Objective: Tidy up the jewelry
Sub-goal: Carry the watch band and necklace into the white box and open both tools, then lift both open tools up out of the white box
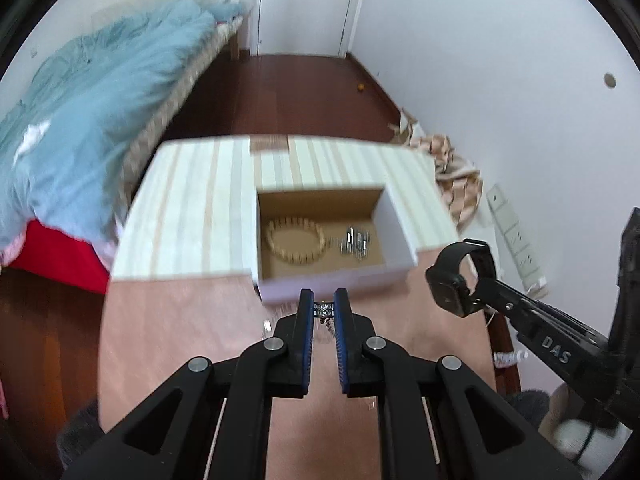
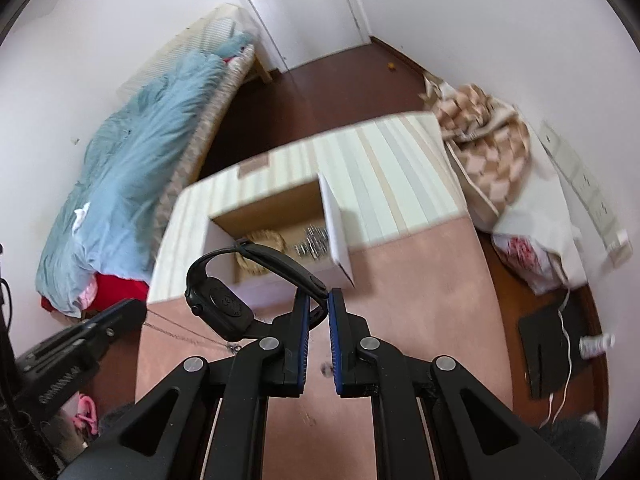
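My left gripper (image 1: 324, 309) is shut on a small silver pendant (image 1: 323, 310), whose thin chain (image 2: 188, 334) hangs down towards the pink tabletop (image 1: 180, 320). My right gripper (image 2: 319, 297) is shut on the strap of a black smartwatch (image 2: 220, 305), which is held in the air. In the left wrist view the watch (image 1: 450, 288) hangs at the right, beside the box. An open cardboard box (image 1: 332, 285) with white outer walls stands just beyond both grippers. A wooden bead bracelet (image 1: 296, 240) and a silver piece (image 1: 356, 242) lie inside it.
The box rests on a striped cloth (image 1: 192, 208) covering the far half of the table. A bed with a blue duvet (image 1: 92, 120) stands to the left. A checked blanket (image 2: 488, 136), a white bag (image 2: 532, 240) and a wall socket strip (image 1: 516, 236) are on the right.
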